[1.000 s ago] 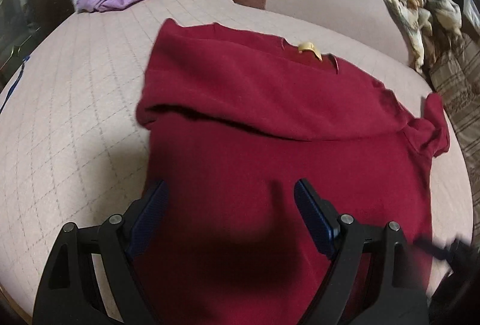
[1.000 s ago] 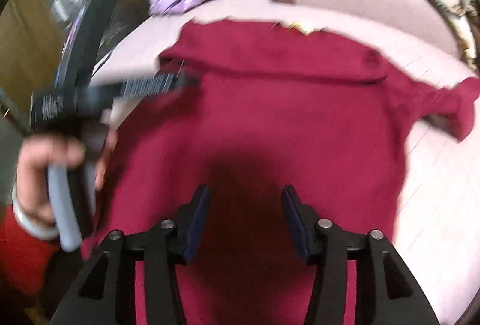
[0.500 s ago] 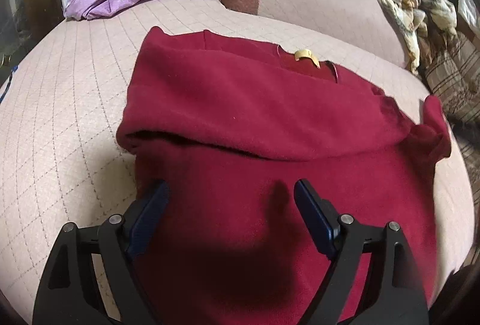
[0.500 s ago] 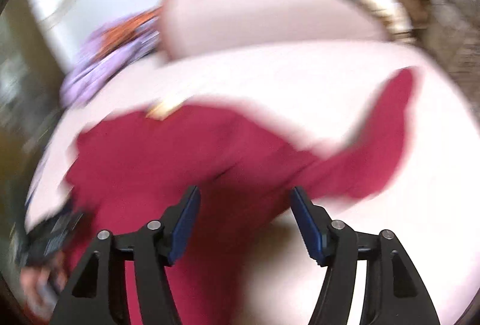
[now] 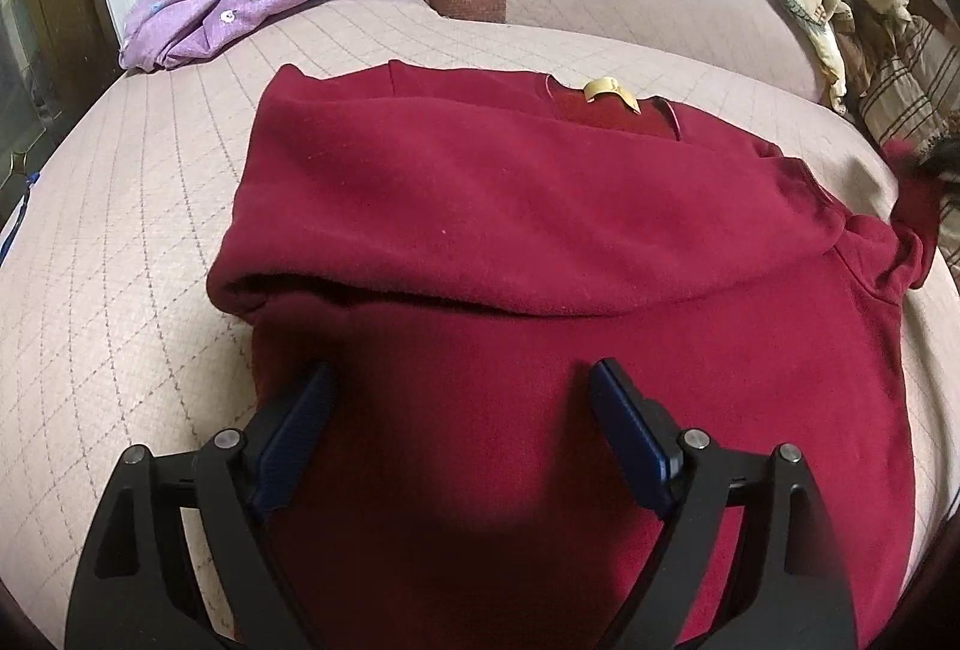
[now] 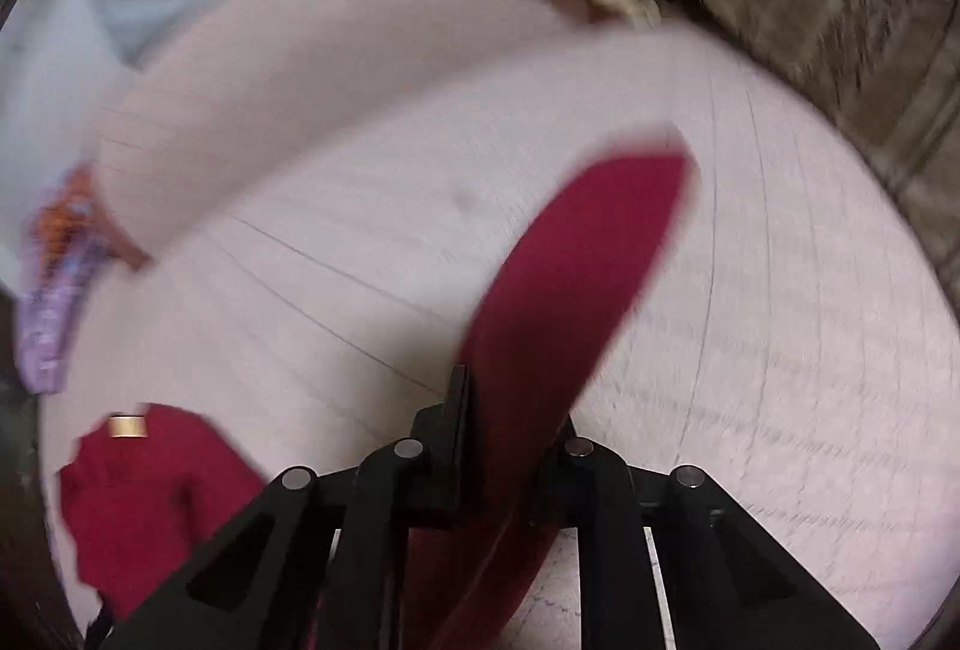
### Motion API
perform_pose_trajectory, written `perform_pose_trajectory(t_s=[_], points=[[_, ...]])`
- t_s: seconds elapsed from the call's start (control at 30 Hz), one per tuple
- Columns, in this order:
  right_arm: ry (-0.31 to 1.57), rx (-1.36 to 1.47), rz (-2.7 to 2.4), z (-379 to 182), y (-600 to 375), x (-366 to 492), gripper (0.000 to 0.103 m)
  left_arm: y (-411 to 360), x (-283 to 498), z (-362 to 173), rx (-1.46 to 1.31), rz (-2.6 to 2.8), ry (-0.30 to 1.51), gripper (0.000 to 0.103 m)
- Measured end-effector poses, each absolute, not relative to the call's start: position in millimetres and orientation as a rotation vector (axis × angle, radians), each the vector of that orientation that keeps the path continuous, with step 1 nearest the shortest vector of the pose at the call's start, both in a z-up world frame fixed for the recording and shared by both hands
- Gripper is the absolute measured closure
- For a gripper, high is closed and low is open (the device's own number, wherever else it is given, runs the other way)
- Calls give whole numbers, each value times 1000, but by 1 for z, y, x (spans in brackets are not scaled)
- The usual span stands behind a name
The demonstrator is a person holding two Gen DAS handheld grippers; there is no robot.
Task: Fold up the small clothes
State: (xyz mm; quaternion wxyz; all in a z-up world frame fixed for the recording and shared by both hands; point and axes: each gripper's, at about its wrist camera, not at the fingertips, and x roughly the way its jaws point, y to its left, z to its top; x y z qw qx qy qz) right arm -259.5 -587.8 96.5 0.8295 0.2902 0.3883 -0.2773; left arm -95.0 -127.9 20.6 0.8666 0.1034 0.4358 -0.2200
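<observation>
The red sweater [image 5: 540, 242] lies on the quilted bed [image 5: 120, 230], one sleeve already folded across its chest. Its other sleeve [image 6: 576, 278] runs forward from the right tongs [image 6: 510, 410], whose jaws have just closed and now pinch it. The left tongs [image 5: 462, 410] gape wide over the hem, empty. Blur hides the exact pinch point.

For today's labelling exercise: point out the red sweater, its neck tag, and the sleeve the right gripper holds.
Red sweater [image 5: 540, 206]: left wrist view, on the folded-over upper layer.
Neck tag [image 5: 609, 89]: left wrist view, on the yellow label.
Sleeve [image 6: 576, 278]: right wrist view, mid-length, beyond the right gripper.
</observation>
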Motion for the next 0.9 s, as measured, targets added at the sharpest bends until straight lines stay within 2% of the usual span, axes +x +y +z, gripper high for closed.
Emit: perform_pose_trajectory(t_s=[0.1,0.13,0.17,0.23,0.3,0.4,0.53,0.67,0.8,0.83,0.9], points=[[669,634,-550,134,-591,-304,91,-127,-94,21,213,-462,912,16],[644,629,-572,140,-597,-325,87,-128,-95,21,212,-463,912,16],[650,621,-618,143,-598,-339,75,-127,-94,21,211,-463,912,16],[764,619,-780,132,-605,-376,59,-128,-95,21,212,-462,911,16],[816,669,-870,120,-616,-413,59,-129,-96,20,216,-460,909,16],[771,765,-818,119,-618,-438,59,-130,-97,20,223,-455,907,16],[730,822,-658,123,-599,-413,44,-130,-97,19,226,-453,905,16],[756,810,-568,110,-594,-363,44,-130,-97,18,223,-458,907,14],[881,827,-624,84,-595,-324,42,-130,-97,17,224,-459,907,14],[872,859,-642,78,-598,-319,41,-130,-97,18,226,-459,907,14],[877,879,-694,67,-605,-309,32,-130,-97,17,228,-460,908,13]])
